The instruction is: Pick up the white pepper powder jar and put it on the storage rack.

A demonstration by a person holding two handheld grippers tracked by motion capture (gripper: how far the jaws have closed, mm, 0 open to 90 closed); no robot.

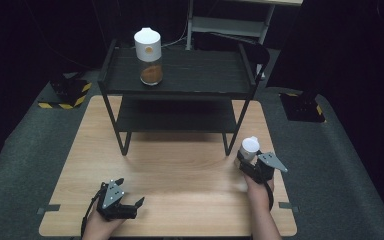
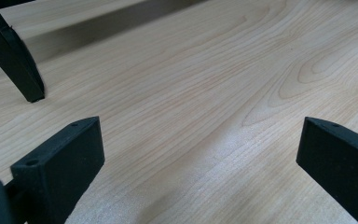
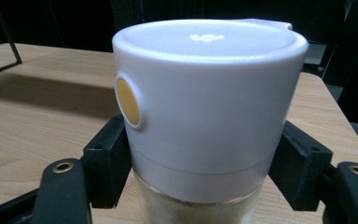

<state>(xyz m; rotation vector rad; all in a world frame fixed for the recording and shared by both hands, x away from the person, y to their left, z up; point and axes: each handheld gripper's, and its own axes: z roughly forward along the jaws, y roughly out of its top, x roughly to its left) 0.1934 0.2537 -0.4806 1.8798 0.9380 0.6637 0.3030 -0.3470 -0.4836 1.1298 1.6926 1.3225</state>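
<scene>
Right gripper (image 1: pixel 250 161): black two-jaw tool with grey three-cornered plate, held in the person's right hand (image 1: pixel 260 192) near the right edge of the table; jaws clamped on the small jar, one pad on each side
Small jar (image 3: pixel 205 116): clear glass body with pale powder inside, tall white plastic cap with round yellow button on the side; upright on the tabletop, just in front of the rack's right front leg in the high view
Grip point: pads (image 3: pixel 109 158) pressed at the joint between white cap and glass body, cap well above the jaws
Left gripper (image 1: pixel 125 202): same black tool, in the left hand (image 1: pixel 100 225) near the front left of the table; jaws spread wide, nothing between them, bare wood below
Left fingers (image 2: pixel 65 163): low over the tabletop, well apart from the small jar
Light wooden table (image 1: pixel 180 170): rectangular top with visible grain, grey floor mat all round
Black metal rack (image 1: pixel 180 95): two slatted shelves, standing at the far half of the table; one leg foot (image 2: pixel 32 93) visible in the left gripper view
Second jar (image 1: pixel 148 55): larger, same white cap with yellow button, brown powder at the bottom; upright on the top shelf, left part, well apart from both grippers
</scene>
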